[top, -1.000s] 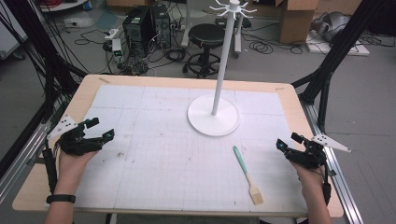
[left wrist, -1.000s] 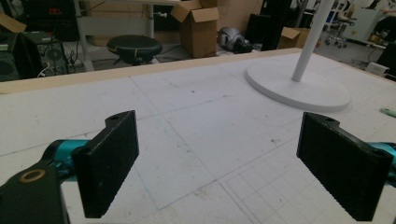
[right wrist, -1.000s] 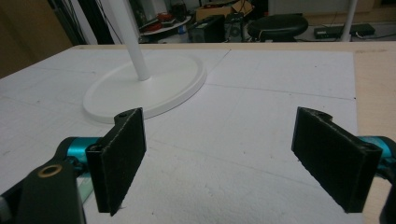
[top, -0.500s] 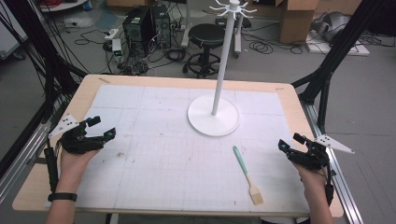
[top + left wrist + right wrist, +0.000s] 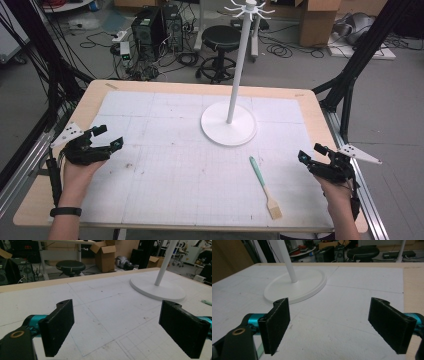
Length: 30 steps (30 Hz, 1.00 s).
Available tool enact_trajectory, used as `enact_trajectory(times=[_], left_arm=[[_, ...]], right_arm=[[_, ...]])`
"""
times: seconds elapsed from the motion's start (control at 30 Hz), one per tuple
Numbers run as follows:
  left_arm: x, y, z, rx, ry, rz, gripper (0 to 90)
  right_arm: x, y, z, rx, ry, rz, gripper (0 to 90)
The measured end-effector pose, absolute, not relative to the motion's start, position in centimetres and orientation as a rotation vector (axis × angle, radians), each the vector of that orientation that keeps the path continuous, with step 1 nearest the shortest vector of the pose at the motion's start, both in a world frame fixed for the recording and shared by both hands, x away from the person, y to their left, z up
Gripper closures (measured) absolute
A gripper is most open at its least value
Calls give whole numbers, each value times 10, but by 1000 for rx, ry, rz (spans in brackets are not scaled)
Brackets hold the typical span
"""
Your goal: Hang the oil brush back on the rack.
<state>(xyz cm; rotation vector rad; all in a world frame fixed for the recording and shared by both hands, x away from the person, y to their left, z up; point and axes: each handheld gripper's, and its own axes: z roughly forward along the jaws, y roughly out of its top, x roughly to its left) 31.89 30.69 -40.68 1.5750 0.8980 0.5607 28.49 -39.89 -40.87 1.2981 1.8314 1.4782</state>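
Both my jaws gape empty — left gripper at frame left, right gripper at right, teal-handled pastry brush lower centre, tall white round-based stand above.

Grey floor with cables, black stool, computer towers, cardboard boxes.

left gripper: black body, flat ribbed black jaws, teal joints, brass-ringed hole, grey three-cornered plate
right gripper: same build, black cable
left wrist: black band
forearms: bare, no sleeves
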Motion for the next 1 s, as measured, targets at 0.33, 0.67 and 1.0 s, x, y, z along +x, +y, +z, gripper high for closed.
enact_trajectory(times=[0.33, 0.67, 1.0], left_arm=[[318, 306, -407, 1582, 895, 547, 135], [319, 306, -407, 1596, 896, 544, 135], [319, 305, -408, 1603, 904, 544, 135]], right_arm=[[271, -376, -400, 1267, 1953, 1383, 167], [261, -346, -406, 1260, 2063, 1342, 161], [253, -322, -422, 1267, 2164, 1252, 165]])
